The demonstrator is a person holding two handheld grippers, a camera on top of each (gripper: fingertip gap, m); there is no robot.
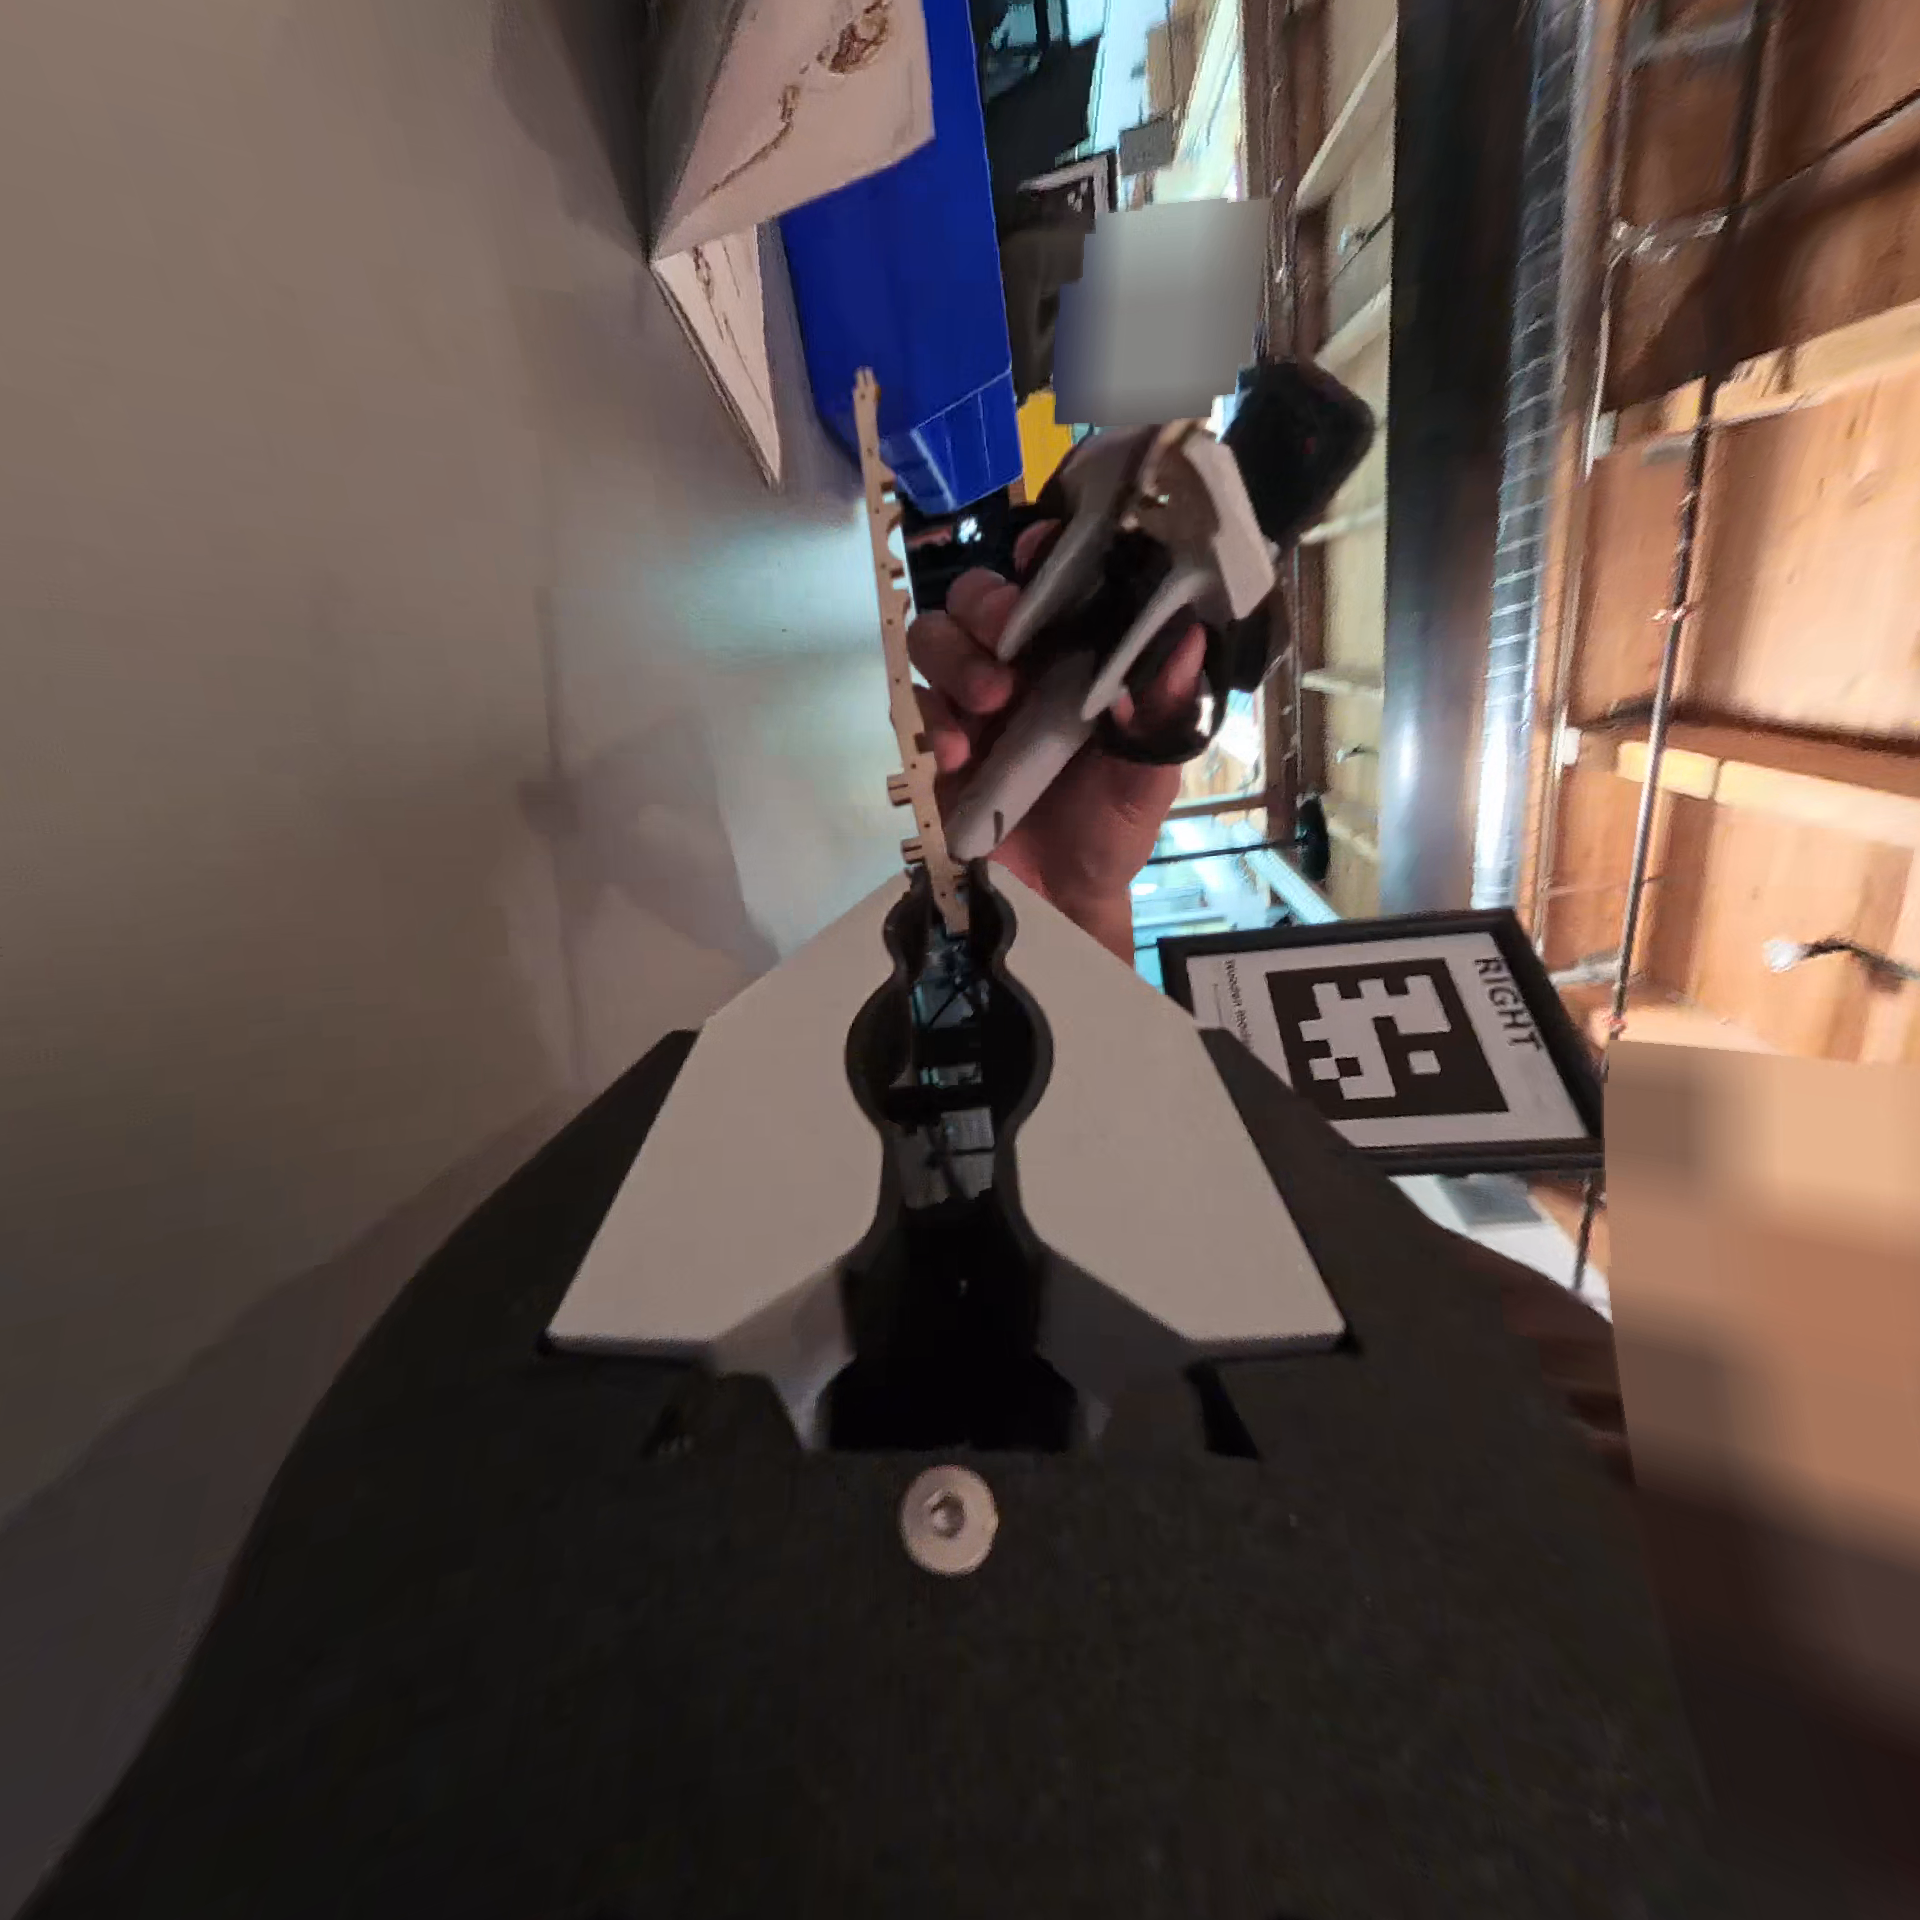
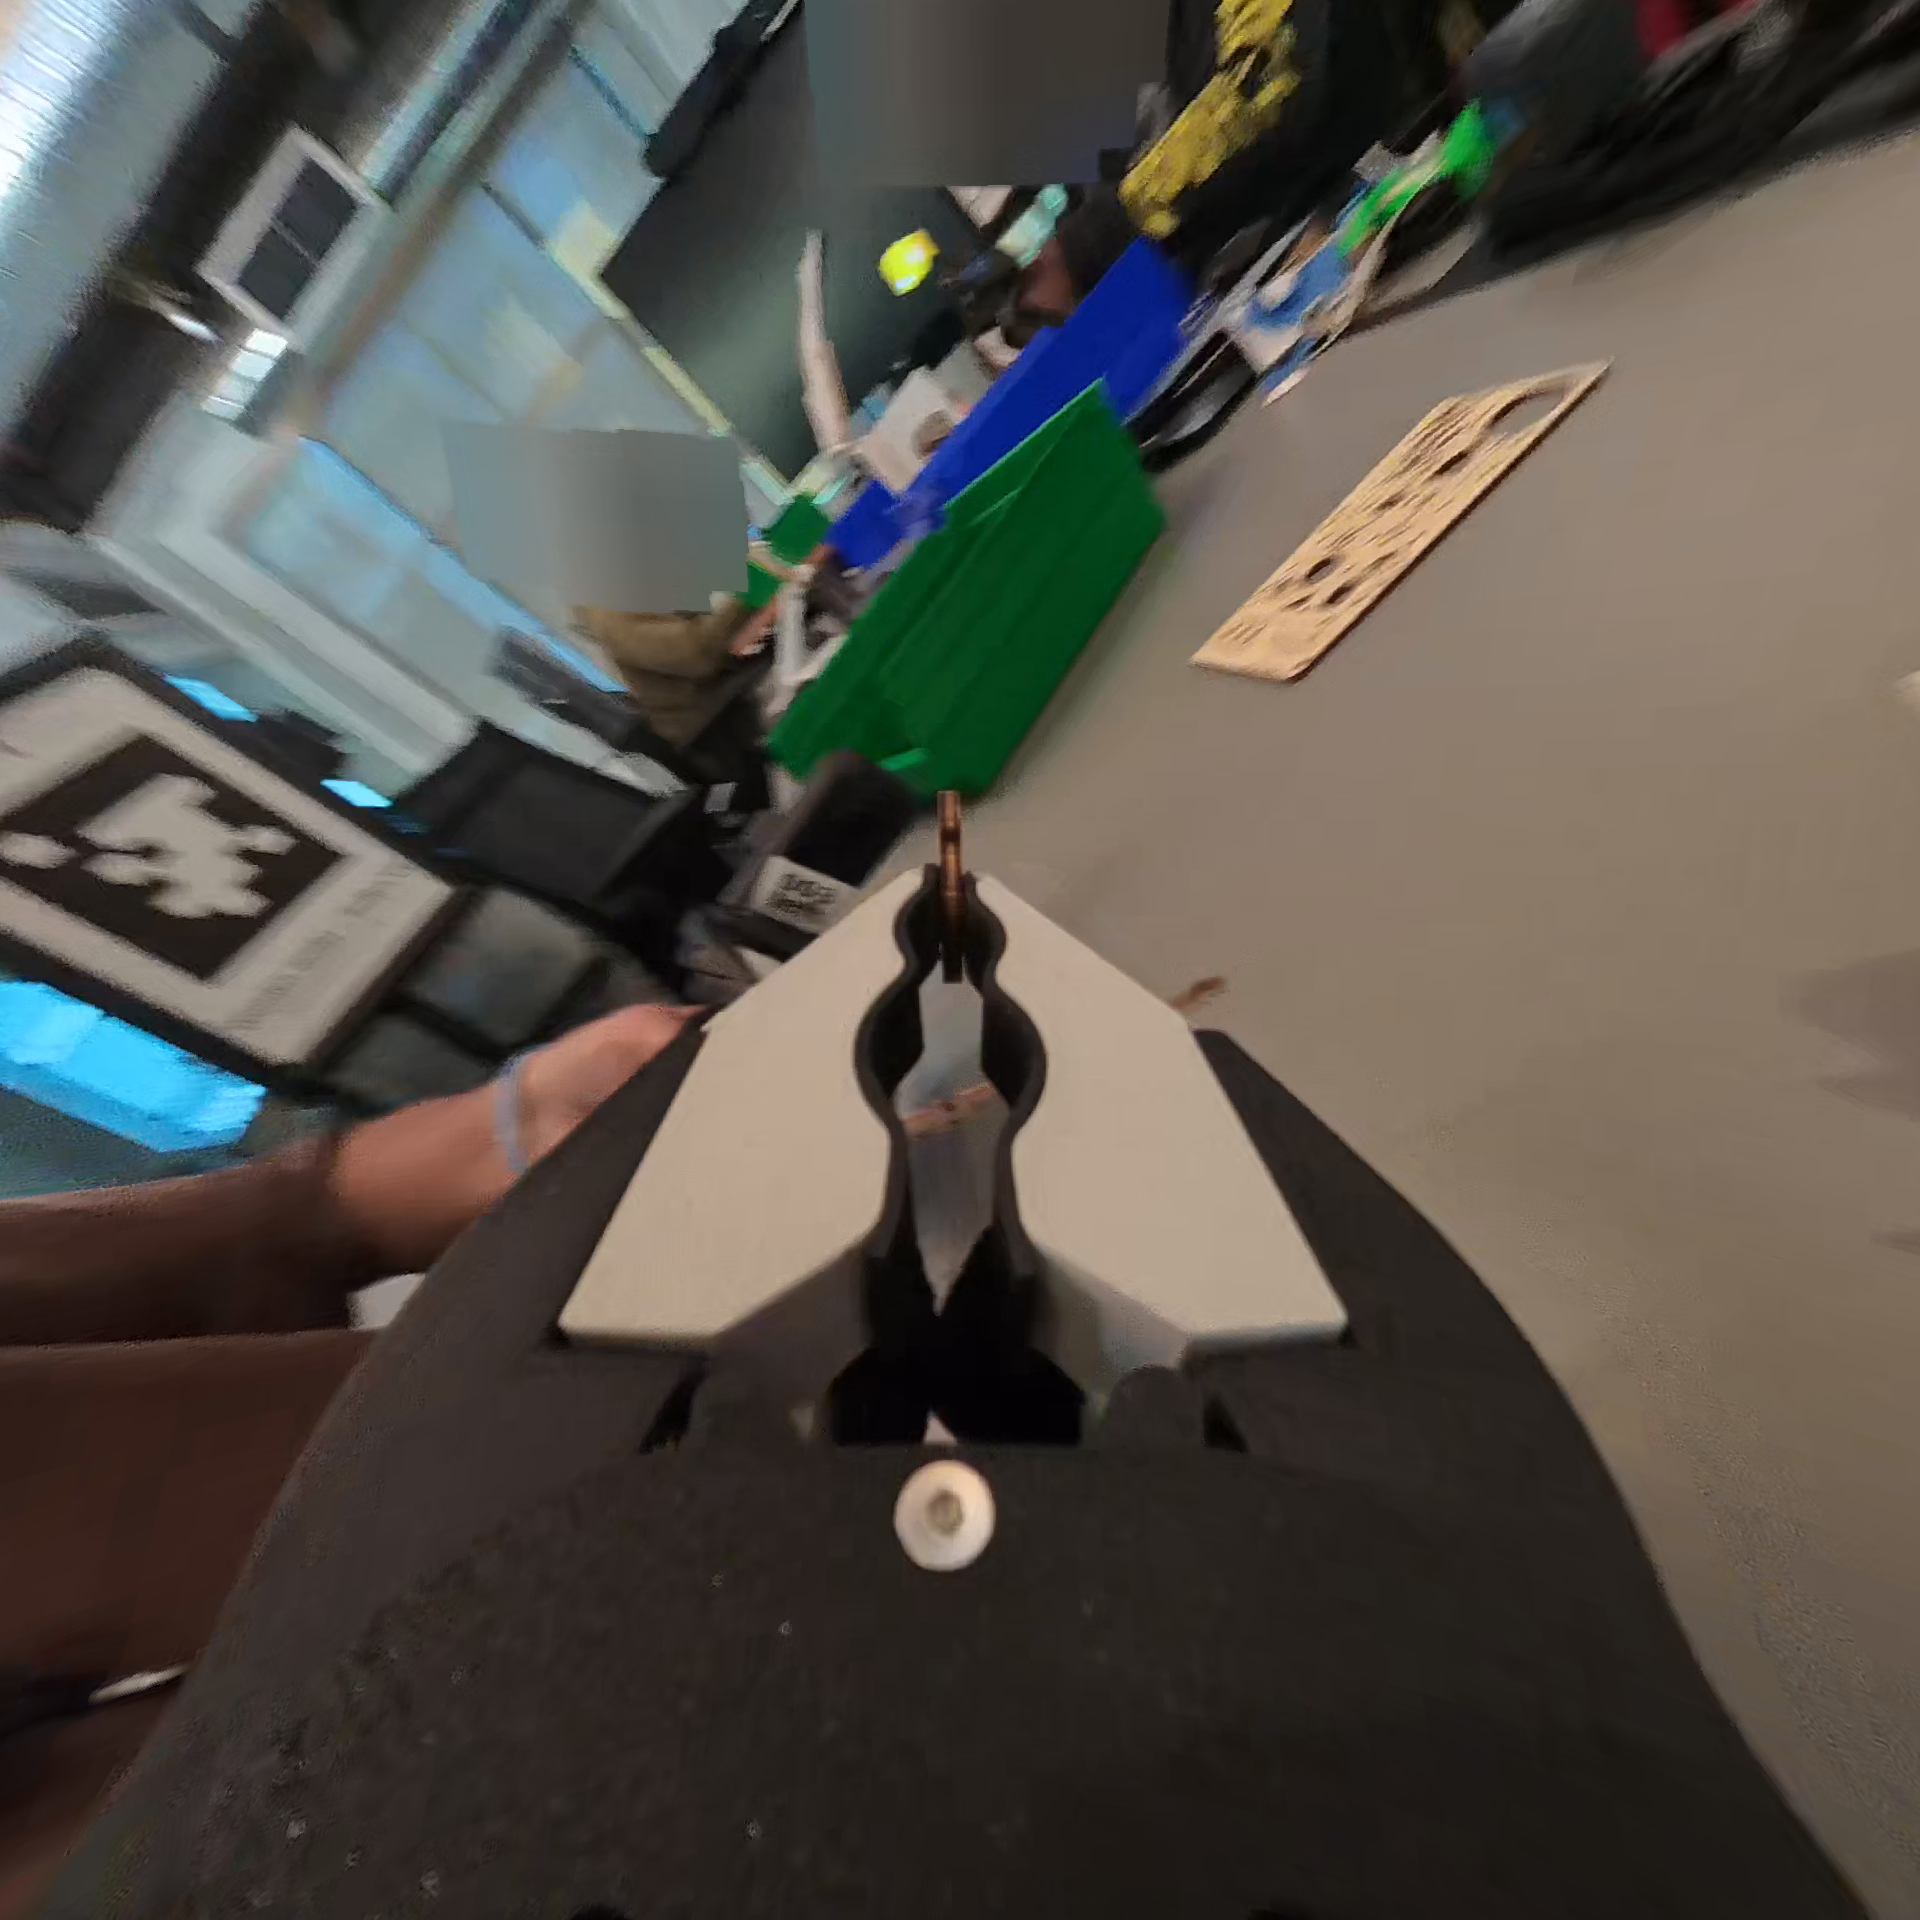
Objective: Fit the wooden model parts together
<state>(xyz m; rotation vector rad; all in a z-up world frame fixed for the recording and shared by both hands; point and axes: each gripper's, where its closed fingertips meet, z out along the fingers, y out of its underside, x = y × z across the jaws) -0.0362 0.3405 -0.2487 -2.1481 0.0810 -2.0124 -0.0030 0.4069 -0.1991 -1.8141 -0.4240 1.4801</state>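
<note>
My left gripper is shut on the lower end of a long, thin, notched wooden strip, which sticks out straight ahead of the tips. In the same view my right gripper, held in a hand, has its closed tips right against the strip's lower part, just above my left tips. In the right wrist view my right gripper is shut on a small thin wooden piece, seen edge-on. The strip itself does not show in that view.
A punched-out wooden parts sheet lies on the grey table, with a small wooden scrap nearer. Green bin and blue bin stand at the far edge. A framed marker board and a person's forearm are close by. Spacing between my two grippers at the tips: around 9 centimeters.
</note>
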